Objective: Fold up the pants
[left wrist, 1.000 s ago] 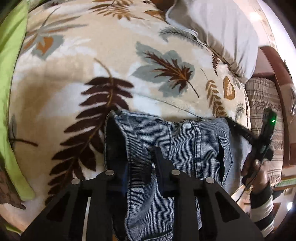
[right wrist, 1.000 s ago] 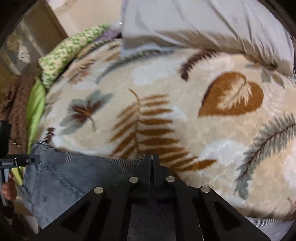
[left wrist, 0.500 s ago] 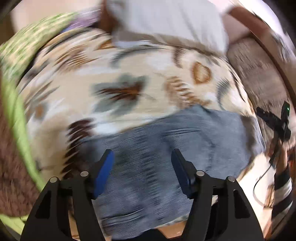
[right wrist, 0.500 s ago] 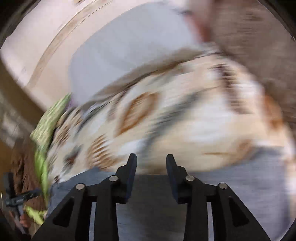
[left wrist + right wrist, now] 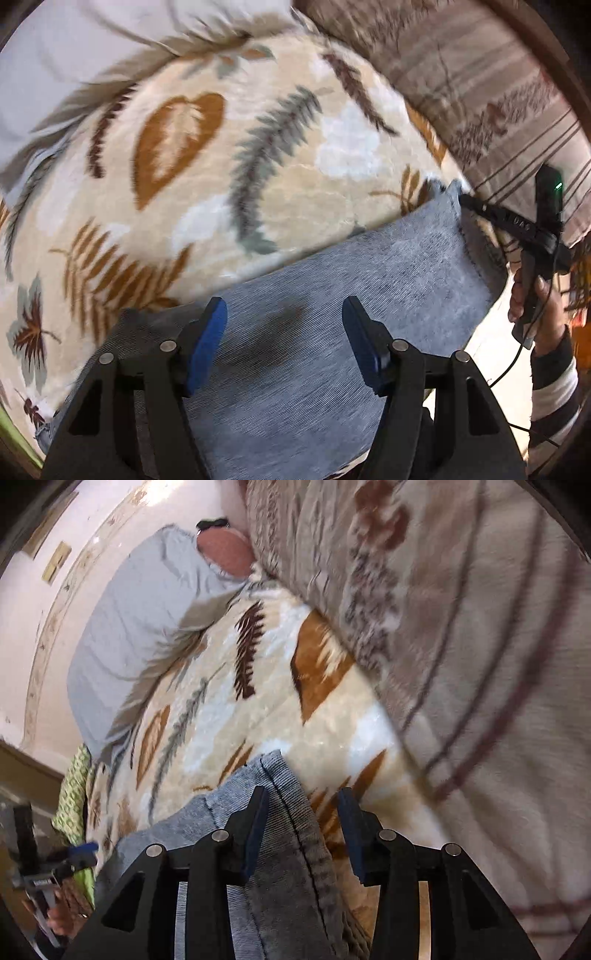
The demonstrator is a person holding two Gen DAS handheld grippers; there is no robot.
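Note:
Grey-blue denim pants (image 5: 332, 295) lie along the near edge of a bed covered with a cream leaf-print blanket (image 5: 221, 166). My left gripper (image 5: 284, 339) is open and empty, its jaws wide apart above the middle of the pants. My right gripper (image 5: 301, 823) is open too, its jaws either side of the hemmed leg end (image 5: 273, 775). In the left wrist view the right gripper (image 5: 461, 201) shows at that same leg end. In the right wrist view the left gripper (image 5: 83, 849) shows at the far left.
A pale grey pillow (image 5: 140, 620) lies at the head of the bed. A brown striped patterned blanket (image 5: 461, 627) rises along the bed's right side. A green cloth (image 5: 74, 786) lies at the far left edge.
Both grippers have let go of the pants and opened. Both have swung to the right along the pants toward the leg end, and the views are now tilted.

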